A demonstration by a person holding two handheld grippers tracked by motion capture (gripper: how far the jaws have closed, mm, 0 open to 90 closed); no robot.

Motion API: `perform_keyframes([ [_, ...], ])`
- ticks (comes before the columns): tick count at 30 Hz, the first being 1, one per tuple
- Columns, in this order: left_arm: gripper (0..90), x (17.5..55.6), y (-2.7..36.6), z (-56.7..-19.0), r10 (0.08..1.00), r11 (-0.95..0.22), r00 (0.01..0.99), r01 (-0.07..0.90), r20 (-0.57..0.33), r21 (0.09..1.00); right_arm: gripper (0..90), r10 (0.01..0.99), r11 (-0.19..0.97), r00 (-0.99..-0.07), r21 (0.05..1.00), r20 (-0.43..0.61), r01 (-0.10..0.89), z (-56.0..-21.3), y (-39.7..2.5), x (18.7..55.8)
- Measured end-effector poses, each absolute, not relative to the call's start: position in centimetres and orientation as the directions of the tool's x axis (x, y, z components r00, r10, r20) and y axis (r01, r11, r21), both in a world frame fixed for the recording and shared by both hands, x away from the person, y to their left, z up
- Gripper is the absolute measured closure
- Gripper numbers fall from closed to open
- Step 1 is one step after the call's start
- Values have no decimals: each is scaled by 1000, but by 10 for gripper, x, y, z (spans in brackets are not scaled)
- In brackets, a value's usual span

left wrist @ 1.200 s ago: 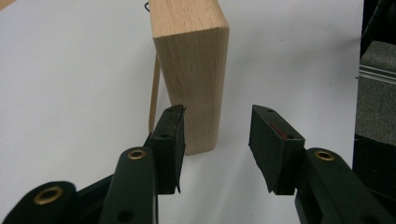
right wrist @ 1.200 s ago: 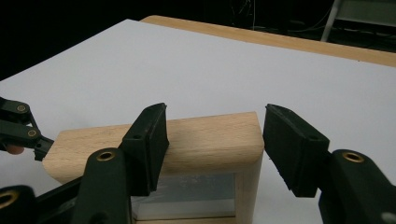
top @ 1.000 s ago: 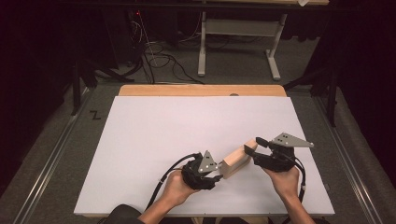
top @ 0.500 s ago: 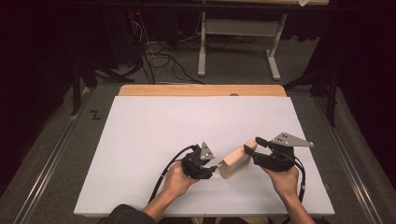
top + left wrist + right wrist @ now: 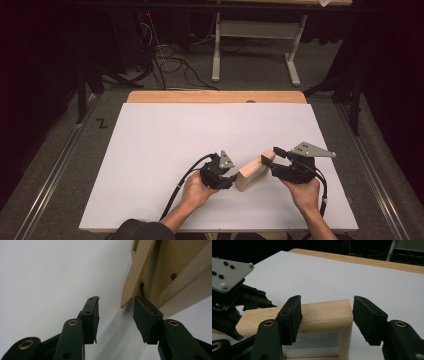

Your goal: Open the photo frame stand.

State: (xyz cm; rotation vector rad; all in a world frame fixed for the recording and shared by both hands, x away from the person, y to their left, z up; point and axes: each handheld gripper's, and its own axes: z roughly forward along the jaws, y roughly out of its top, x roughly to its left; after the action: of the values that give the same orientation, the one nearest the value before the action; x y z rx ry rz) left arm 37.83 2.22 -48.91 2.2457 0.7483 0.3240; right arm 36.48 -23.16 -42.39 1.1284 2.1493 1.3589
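A small wooden picture frame [image 5: 250, 174] stands on edge on the white tabletop [image 5: 170, 145], between my two grippers. In the right gripper view its rounded top rail [image 5: 322, 315] sits over a glass pane [image 5: 317, 342]. My right gripper [image 5: 327, 307] is open, its jaws straddling the frame's upper corner without pressing on it; in the high view this gripper [image 5: 276, 159] sits at the frame's right end. My left gripper [image 5: 116, 303] is open too, its right pad [image 5: 146, 315] close under the frame's brown backing board [image 5: 160, 272]. The left gripper [image 5: 232, 176] is at the frame's left end.
The white tabletop is broad, with a wooden strip [image 5: 215, 96] along its far edge. Beyond it are dark floor, loose cables [image 5: 170, 60] and a white desk leg [image 5: 216, 50]. Metal rails run along both sides of the table.
My left gripper has shifted a little forward and right, closer to the frame's left end. The frame and the right gripper have barely moved.
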Motion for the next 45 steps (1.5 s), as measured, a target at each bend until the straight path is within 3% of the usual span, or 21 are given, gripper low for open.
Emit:
perform_keyframes([
  [28, 613, 408, 32, -499, 709, -446, 702, 521, -68, 728, 409, 764, 186, -623, 869, 166, 459, -426, -230, 376],
  [45, 607, 415, 30, -508, 739, -455, 672, 541, -38, 707, 399, 750, 161, -627, 862, 209, 481, -429, -221, 394],
])
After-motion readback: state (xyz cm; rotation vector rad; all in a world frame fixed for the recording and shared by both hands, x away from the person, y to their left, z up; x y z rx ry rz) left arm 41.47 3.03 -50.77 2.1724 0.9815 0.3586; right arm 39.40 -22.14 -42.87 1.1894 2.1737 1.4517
